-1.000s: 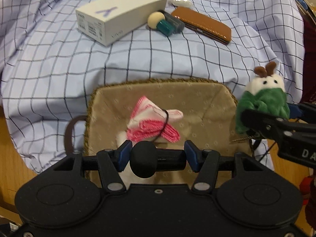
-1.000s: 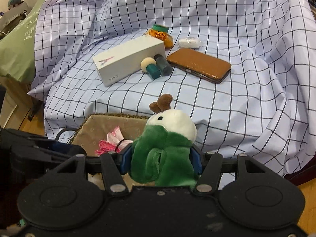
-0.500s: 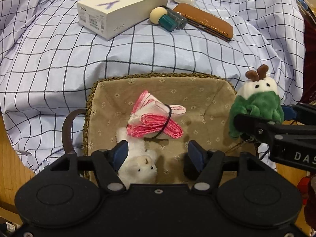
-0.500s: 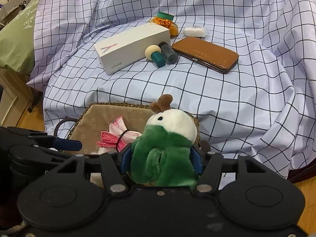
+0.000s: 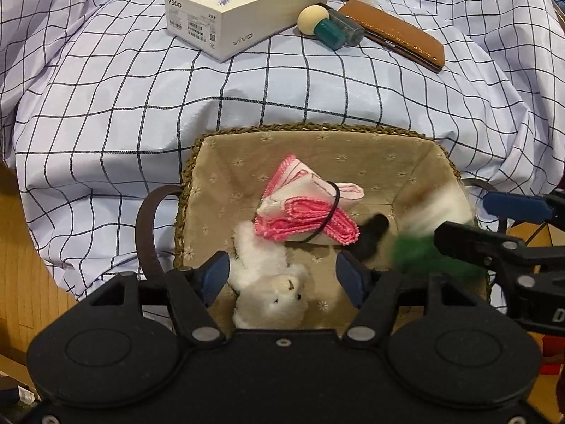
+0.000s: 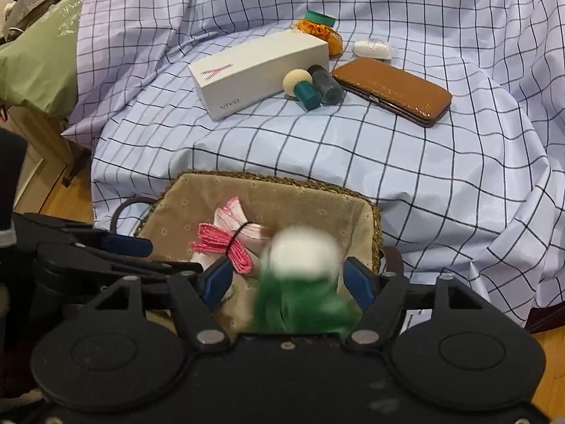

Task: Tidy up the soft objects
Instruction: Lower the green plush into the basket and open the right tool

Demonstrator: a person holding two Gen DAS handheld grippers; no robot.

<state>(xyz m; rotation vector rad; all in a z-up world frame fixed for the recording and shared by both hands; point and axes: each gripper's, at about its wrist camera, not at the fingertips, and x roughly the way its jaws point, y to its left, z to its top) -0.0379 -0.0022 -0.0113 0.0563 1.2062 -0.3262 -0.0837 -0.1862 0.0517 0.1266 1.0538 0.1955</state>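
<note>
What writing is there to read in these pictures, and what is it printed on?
"Y500": end face of the white box.
"vivo": long side of the same box.
Barcode stickers on that end face: too small to read.
Cursive script on the green cloth: blurred, unreadable.
"D": cut-off letter on the right claw.

Soft, even indoor light is filling both views, bright enough that colours are reading clearly; shadows are lying faint and short under the white box [image 5: 243, 7] and inside the basket [image 5: 310, 130]; a small glare is glinting on the brown leather case [image 6: 393, 88]; the fisheye lenses are bending the checked cloth [image 5: 106, 81] lines into curves toward the edges, with the corners darkening; most of each picture is staying sharp, while the green and white plush toy [image 6: 300, 282] is smearing into motion blur in both views, its outline dissolving; the dark, matte right gripper [image 6: 287, 282] body is showing little detail.
</note>
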